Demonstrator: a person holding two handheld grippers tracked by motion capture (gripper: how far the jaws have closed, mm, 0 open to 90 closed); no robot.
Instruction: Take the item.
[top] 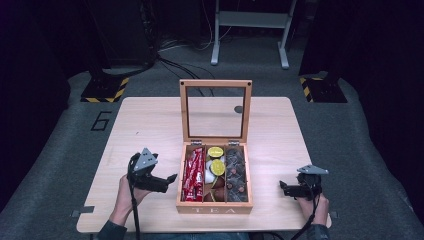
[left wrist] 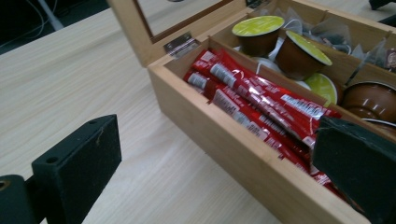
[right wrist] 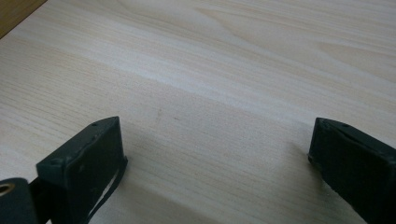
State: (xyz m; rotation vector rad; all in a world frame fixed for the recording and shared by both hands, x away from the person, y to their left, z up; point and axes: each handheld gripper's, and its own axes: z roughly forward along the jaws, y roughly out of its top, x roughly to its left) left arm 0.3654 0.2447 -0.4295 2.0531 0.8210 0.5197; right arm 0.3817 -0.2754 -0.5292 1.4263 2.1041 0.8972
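now, the wooden tea box (top: 214, 207) sits in the middle of the table (top: 150, 125), lid (top: 215, 111) standing upright on its hinges, and all three compartments are full: red stick packets (top: 194, 175) in the left one, coffee capsules (top: 217, 166) in the middle, tea bags (top: 236, 172) on the right. left gripper (top: 171, 178) is just beside the box's left wall, jaws spread wide and holding nothing. in the left gripper view the box wall (left wrist: 233, 140) runs right between the two jaws, one over bare table, the other over the red packets (left wrist: 261, 100).

that's the worry, i'd say: if the jaws close from this spot, they likely pinch the wall rather than a packet, and the whole box could drag or tip. the packets are glossy and stacked on one another, so a grab could lift two, or let one slip out. the green-topped capsules (left wrist: 303, 53) lie loose and tilted just past the divider, easy to knock about.

right gripper (top: 283, 189) is well off to the right of the box, jaws also wide apart, nothing between them but wood grain (right wrist: 210, 130) in its own view. so nothing steadies the box. a bump on that upright lid and it may swing down.
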